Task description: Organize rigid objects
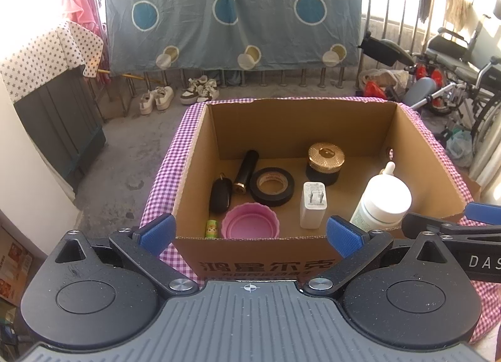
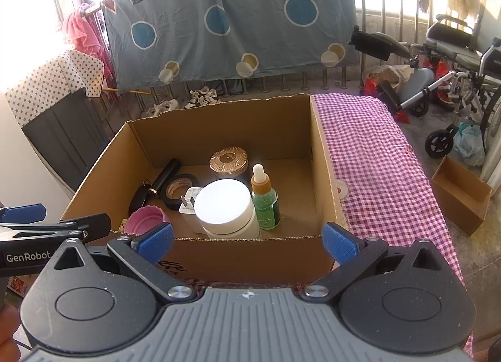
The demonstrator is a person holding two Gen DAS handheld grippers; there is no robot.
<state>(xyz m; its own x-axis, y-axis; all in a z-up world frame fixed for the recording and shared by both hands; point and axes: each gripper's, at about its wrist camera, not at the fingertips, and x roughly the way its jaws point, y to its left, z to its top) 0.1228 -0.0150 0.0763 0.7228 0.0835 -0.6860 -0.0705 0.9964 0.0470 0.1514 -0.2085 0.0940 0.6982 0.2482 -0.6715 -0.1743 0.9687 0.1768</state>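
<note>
Both the left gripper (image 1: 250, 233) and right gripper (image 2: 247, 241) are hovering wide apart and empty at the cardboard box (image 2: 322, 174) near rim. Nine items are sitting inside, leaving bare floor at the right wall: one white jar (image 2: 226, 208), one dropper bottle (image 2: 265, 202), one charger (image 1: 313, 204), one tape roll (image 1: 271, 186).

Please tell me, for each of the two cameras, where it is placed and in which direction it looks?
Left wrist: sits on the left hand-held gripper, open, looking forward and down into the cardboard box; the right hand-held gripper's fingers enter at the right edge.
Right wrist: sits on the right hand-held gripper, open, facing the same box from further right; a fingertip shows.
Both share the white jar, tape roll and pink lid.
</note>
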